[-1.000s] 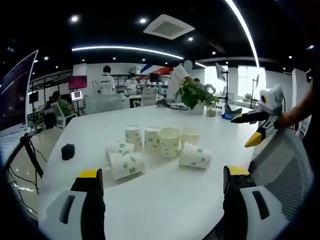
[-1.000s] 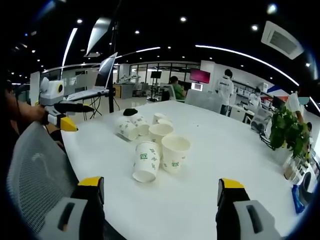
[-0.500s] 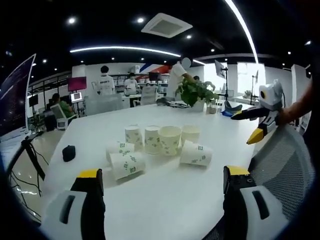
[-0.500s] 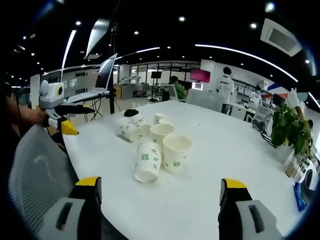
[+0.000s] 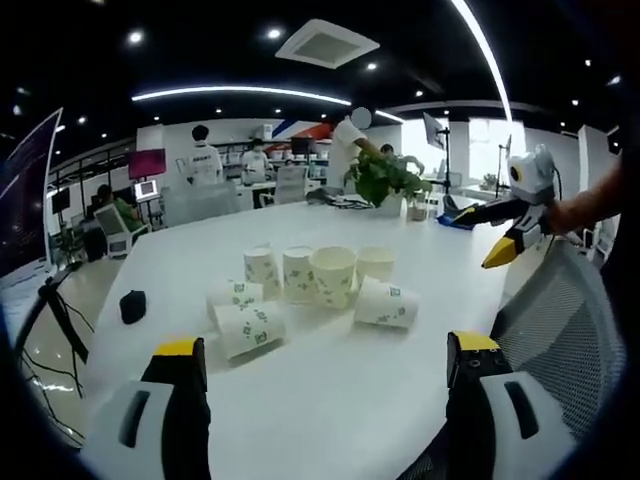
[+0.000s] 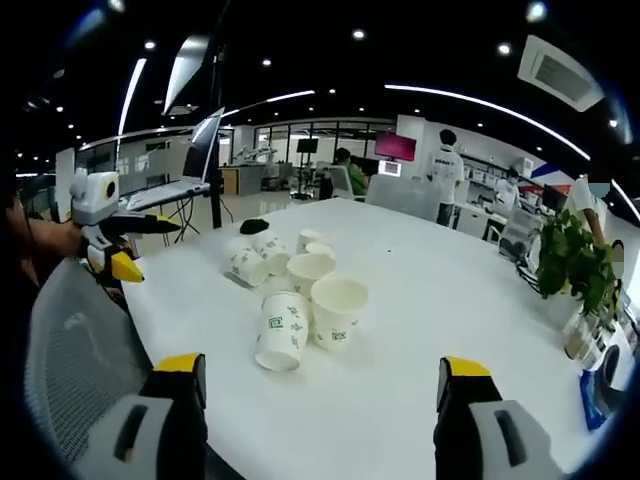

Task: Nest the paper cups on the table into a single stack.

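Observation:
Several white paper cups with green print are clustered on the white table point(image 5: 330, 400). A few stand upright, among them a wide one point(image 5: 334, 274) and a narrower one point(image 5: 261, 268). Others lie on their sides, one on the right point(image 5: 386, 303) and one on the left point(image 5: 250, 328). My left gripper point(image 5: 326, 345) is open and held short of the cups, nothing between its fingers. The right gripper point(image 5: 500, 230) hovers off the table's right edge. In the right gripper view, a lying cup point(image 6: 281, 330) and an upright cup point(image 6: 339, 311) are closest. My right gripper point(image 6: 321, 365) is open and empty, and the left gripper point(image 6: 110, 240) is at far left.
A grey mesh chair back point(image 5: 560, 330) point(image 6: 80, 340) stands at the near table edge between the grippers. A small black object point(image 5: 132, 305) point(image 6: 254, 226) lies beyond the cups. A potted plant point(image 5: 385, 180) point(image 6: 575, 270) sits at the far end. People work at desks behind.
Both views have shifted slightly with the hands. The cups lie and stand as before, and both grippers stay open.

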{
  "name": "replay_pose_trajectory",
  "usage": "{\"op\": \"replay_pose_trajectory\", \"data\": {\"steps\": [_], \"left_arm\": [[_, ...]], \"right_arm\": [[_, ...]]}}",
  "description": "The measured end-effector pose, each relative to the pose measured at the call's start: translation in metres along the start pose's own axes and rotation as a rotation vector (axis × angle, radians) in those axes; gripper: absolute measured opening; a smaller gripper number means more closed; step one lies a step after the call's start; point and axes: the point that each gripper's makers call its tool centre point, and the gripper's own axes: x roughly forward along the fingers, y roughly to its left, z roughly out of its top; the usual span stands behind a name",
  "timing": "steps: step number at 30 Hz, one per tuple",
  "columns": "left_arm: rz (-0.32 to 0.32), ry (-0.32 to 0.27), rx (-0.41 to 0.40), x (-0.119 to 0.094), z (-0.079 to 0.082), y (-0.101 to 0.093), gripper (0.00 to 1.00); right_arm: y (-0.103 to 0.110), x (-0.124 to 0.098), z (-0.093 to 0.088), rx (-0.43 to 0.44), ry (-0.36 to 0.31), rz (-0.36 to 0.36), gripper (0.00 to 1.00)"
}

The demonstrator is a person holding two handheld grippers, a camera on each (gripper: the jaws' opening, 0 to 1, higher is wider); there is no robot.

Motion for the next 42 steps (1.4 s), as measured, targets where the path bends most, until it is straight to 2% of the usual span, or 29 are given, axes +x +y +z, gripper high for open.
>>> {"op": "replay_pose_trajectory", "data": {"steps": [6, 15, 28, 31, 34, 36, 42], "left_arm": [[-0.017, -0.022, 0.01, 0.007, 0.015, -0.003, 0.99], [-0.063, -0.008, 0.028, 0.016, 0.015, -0.015, 0.99], [-0.085, -0.013, 0.014, 0.016, 0.018, -0.021, 0.99], [-0.089, -0.016, 0.017, 0.017, 0.018, -0.021, 0.99], [-0.096, -0.017, 0.018, 0.017, 0.018, -0.023, 0.99], [-0.097, -0.018, 0.022, 0.017, 0.019, -0.023, 0.99], [-0.098, -0.031, 0.025, 0.016, 0.022, -0.024, 0.98]], "right_arm": [[0.001, 0.012, -0.003, 0.031, 0.034, 0.031, 0.95], [0.004, 0.029, -0.005, 0.035, 0.069, 0.04, 0.9], [0.023, 0.055, -0.009, 0.051, 0.107, 0.063, 0.86], [0.026, 0.062, -0.011, 0.056, 0.119, 0.069, 0.82], [0.029, 0.07, -0.016, 0.07, 0.154, 0.066, 0.8], [0.031, 0.075, -0.027, 0.06, 0.195, 0.073, 0.78], [0.033, 0.082, -0.03, 0.084, 0.198, 0.081, 0.72]]}}
